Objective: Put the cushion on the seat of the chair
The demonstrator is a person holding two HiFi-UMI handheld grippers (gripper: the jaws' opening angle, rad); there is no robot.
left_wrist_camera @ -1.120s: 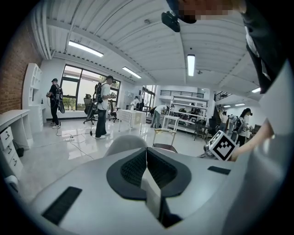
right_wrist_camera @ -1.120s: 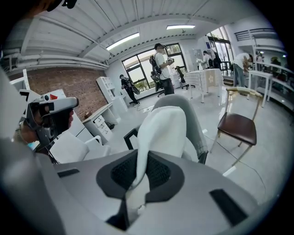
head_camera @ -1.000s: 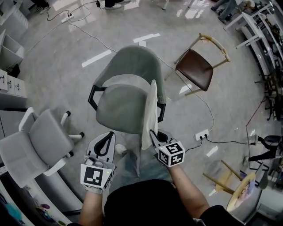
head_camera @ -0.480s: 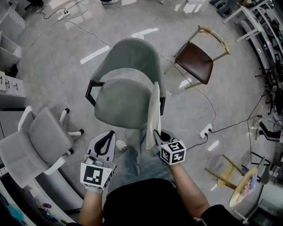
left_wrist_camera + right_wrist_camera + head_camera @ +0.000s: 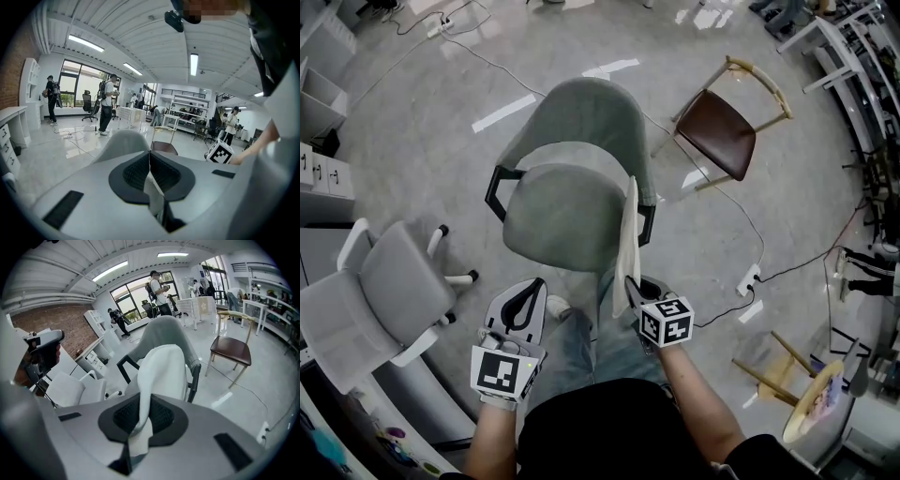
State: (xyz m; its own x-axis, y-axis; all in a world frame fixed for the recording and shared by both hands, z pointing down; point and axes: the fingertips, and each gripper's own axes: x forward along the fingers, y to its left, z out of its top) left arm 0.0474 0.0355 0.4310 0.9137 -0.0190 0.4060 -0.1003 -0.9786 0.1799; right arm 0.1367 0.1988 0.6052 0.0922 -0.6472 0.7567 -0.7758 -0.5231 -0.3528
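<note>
- The cushion (image 5: 626,239) is a thin, pale pad. It looks light and soft, so it will probably flop from one pinch.
- A hold on its near edge, as now, seems enough.
- It is held up on edge along the right side of the seat (image 5: 555,220) of the grey chair (image 5: 581,112), and is not yet laid flat.
- The right gripper (image 5: 632,287) is clenched on its near edge, and the left gripper (image 5: 523,300) is closed on nothing.
- Compared with a second ago, the right gripper and the cushion have sunk a little, while the left gripper has kept its place.

The right gripper (image 5: 630,286) has sunk a little with the cushion (image 5: 628,234) pinched in its jaws, and the cushion now shows thinner, more edge-on, against the right edge of the chair (image 5: 562,225) seat.
</note>
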